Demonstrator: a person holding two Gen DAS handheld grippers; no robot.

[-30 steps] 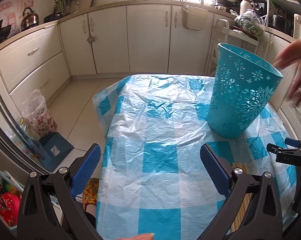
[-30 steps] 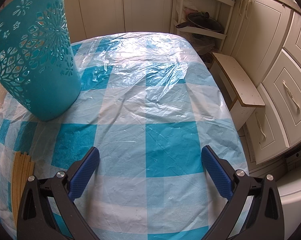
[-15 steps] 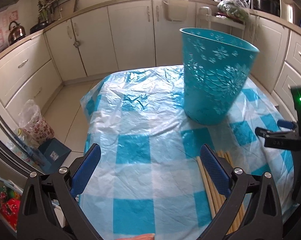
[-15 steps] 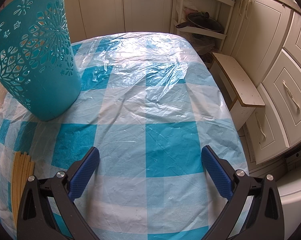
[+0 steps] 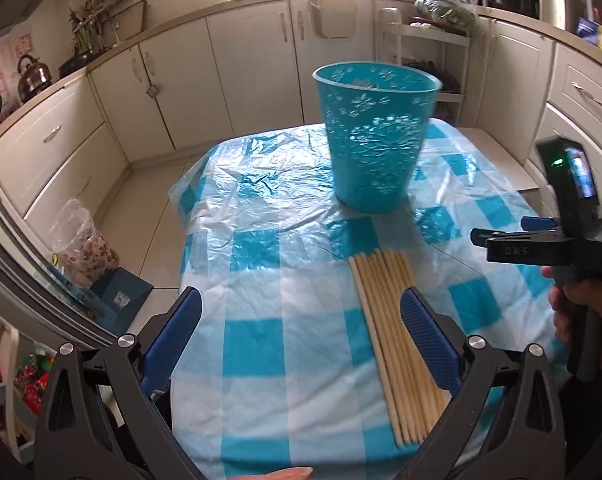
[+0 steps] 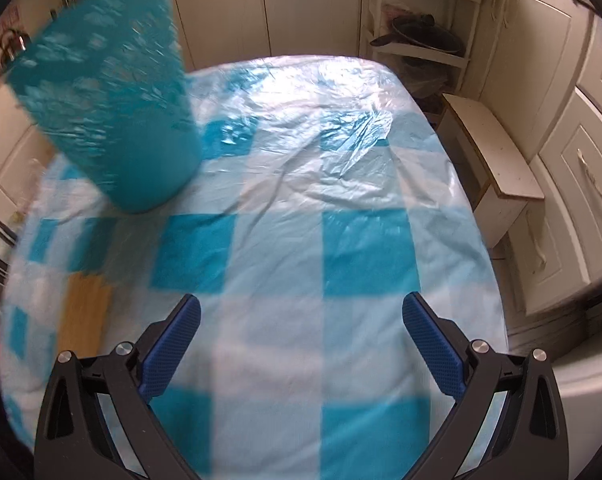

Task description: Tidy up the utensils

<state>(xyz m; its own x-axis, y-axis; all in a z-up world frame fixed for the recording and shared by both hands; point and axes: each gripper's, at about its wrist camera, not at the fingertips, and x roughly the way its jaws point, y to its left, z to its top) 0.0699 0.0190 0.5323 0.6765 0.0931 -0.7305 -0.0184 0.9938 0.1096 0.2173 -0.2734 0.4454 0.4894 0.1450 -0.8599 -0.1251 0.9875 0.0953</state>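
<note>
Both pairs of blue-padded fingers are standing spread wide and gripping nothing: the left gripper (image 5: 301, 340) is hovering over the near edge of the table (image 5: 261, 380), its right-hand pad (image 5: 429, 336) just above a flat bundle of pale wooden chopsticks (image 5: 389, 332) lying side by side, tips pointing toward the far edge. The right gripper (image 6: 301, 344) is hanging over bare checked cloth near the table's right edge, well apart from the chopsticks (image 6: 83, 312), which show only as a blurred tan patch at its left. Beyond the bundle, toward the far edge, a perforated teal basket (image 5: 375, 136) is standing upright and, from what its rim shows, apparently empty — nothing is sorted yet. The step in hand looks like the approach to a first pick. The next move is likely calling for the left gripper to slide right, centre on the sticks, drop low and close across them — a shallow, slippery target that could roll or fan out.
</note>
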